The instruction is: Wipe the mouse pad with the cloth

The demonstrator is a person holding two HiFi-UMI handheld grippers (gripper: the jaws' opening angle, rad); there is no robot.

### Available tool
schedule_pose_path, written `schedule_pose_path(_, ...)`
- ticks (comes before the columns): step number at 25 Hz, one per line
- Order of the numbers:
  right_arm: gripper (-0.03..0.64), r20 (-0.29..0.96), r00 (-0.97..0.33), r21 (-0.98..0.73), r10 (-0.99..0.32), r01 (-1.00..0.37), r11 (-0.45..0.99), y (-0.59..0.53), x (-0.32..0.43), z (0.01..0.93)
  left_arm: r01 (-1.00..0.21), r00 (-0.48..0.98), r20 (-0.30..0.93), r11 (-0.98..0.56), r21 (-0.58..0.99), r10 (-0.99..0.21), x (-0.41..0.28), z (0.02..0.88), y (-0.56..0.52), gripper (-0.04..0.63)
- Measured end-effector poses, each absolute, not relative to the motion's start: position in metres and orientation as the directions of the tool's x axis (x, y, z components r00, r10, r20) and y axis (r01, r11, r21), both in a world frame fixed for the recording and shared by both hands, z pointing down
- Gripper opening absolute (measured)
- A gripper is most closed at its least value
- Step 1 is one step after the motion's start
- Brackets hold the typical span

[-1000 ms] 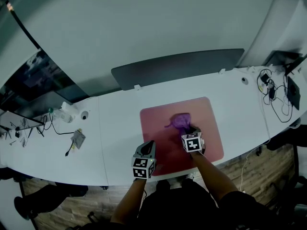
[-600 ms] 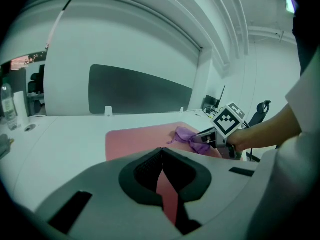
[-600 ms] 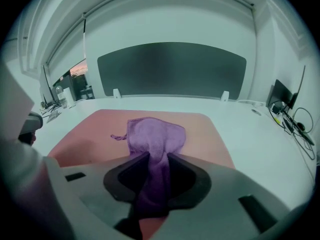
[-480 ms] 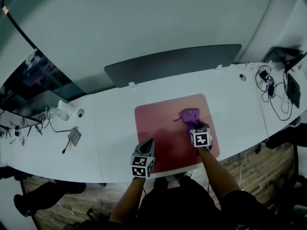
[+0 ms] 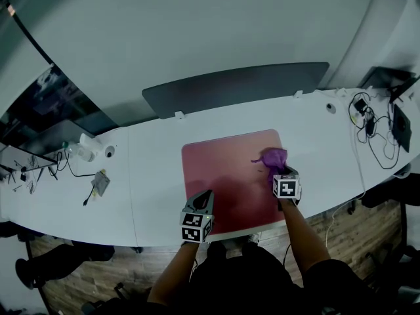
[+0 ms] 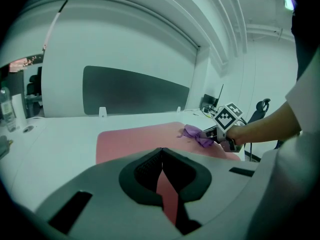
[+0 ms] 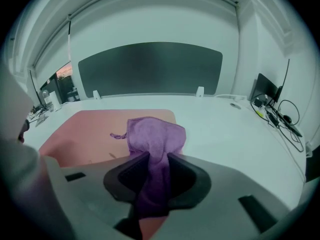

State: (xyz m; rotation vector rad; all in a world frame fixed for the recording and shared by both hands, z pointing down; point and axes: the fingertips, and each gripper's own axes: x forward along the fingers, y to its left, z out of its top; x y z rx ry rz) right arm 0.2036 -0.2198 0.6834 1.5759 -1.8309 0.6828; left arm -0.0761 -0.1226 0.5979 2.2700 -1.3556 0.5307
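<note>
Mid-wipe: right claw [image 7: 152,160] clamps the cloth [image 7: 154,133] at the mouse pad's [image 5: 223,176] two o'clock edge, left claw [image 6: 161,156] closed and empty; next, probably a sweep toward nine.

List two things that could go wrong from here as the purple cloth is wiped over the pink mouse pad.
1. The right gripper is shut on the cloth at the mouse pad's right edge; a stroke further right may run off onto the white desk.
2. The left gripper, shut and empty, sits over the pad's near edge. Whether it presses down cannot be told, so the pad might slide under the wiping.
</note>
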Motion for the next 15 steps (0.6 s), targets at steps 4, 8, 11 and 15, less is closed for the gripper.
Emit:
schedule_pose_path(4, 0.117, 0.74, -0.097, 0.001, -0.666, -0.989, 0.145, -0.219, 0.212, 0.685, -0.895, 0.438, 0.529, -0.411, 0.177, -0.727, -0.073, 0.596, -0.119, 0.02)
schedule_pose_path(8, 0.118, 0.731, -0.095, 0.007, -0.675, -0.989, 0.146, -0.221, 0.211, 0.681, -0.905, 0.418, 0.534, -0.386, 0.177, -0.735, -0.077, 0.599, -0.113, 0.02)
schedule_pose_path(11, 0.118, 0.712, -0.117, -0.008, -0.693, -0.987, 0.158, -0.218, 0.203, 0.673, -0.917, 0.396, 0.538, -0.354, 0.185, -0.744, -0.084, 0.604, -0.105, 0.02)
schedule_pose_path(15, 0.118, 0.679, -0.181, -0.038, -0.712, -0.977, 0.212, -0.213, 0.171, 0.656, -0.934, 0.356, 0.548, -0.303, 0.188, -0.757, -0.103, 0.61, -0.094, 0.02)
